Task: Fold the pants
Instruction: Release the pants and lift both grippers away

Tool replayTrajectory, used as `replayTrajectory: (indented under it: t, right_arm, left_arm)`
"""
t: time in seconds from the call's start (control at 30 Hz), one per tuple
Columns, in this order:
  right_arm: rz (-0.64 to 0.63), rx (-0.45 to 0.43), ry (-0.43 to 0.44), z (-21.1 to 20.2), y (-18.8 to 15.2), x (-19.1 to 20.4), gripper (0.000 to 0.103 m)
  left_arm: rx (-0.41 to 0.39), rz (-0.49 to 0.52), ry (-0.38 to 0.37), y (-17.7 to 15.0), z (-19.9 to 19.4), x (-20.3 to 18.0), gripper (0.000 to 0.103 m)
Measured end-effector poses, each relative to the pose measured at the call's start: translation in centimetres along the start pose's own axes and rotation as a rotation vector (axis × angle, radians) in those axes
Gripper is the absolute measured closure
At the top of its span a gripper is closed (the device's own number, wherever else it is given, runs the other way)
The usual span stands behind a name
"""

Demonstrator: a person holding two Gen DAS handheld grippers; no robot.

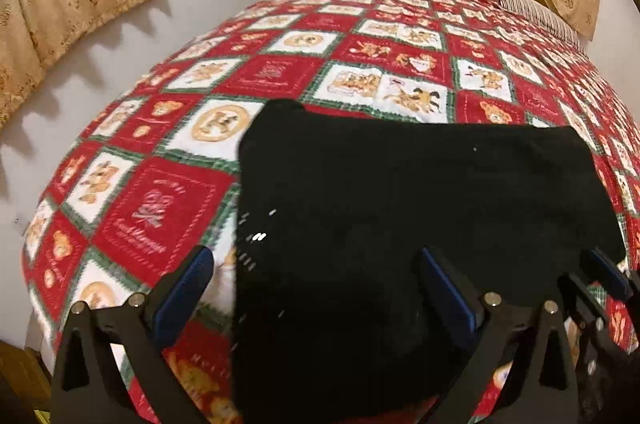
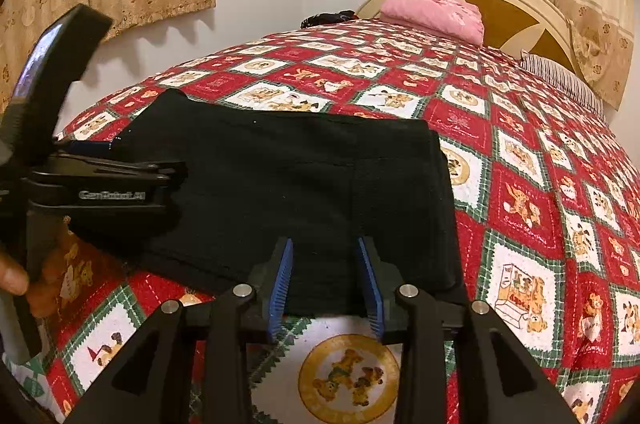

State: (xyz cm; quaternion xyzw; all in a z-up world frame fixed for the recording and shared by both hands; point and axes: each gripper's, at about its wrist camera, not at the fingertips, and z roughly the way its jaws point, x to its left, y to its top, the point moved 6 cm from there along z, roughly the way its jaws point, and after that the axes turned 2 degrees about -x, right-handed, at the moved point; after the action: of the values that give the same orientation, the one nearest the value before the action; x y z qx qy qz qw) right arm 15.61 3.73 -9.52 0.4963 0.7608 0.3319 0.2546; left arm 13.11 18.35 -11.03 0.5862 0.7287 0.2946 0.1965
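Black pants [image 2: 288, 175] between right hand-held gripper [image 2: 326, 284] pads

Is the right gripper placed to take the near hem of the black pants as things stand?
Probably yes: the right gripper straddles the near hem of the black pants, jaws apart, nothing between.

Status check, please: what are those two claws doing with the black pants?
Left hand-held gripper open over black pants. Right hand-held gripper open, straddling near hem. Pants folded on quilt. Nothing blocking.
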Motion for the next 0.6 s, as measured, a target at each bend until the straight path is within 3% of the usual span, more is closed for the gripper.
replayTrajectory:
  t: [0.07, 0.2, 0.47, 0.6]
  right_arm:
    - [0.024, -0.003, 0.006, -0.8, 0.0, -0.1, 0.062]
    - [0.189, -0.052, 0.068, -4.0, -0.6, -0.7, 0.036]
    - [0.333, -0.107, 0.073, -9.9, -3.0, -1.2, 0.035]
    - [0.316, -0.149, 0.017, -12.3, -3.9, -1.1, 0.035]
  left_arm:
    - [-0.037, 0.048, 0.048, -0.4, -1.4, -0.1, 0.000]
    - [-0.089, 0.083, 0.085, -2.0, -4.3, -0.1, 0.000]
    - [-0.148, 0.089, 0.047, -5.0, -8.7, -1.6, 0.000]
    - [-0.173, 0.099, 0.018, -6.0, -10.5, -2.3, 0.000]
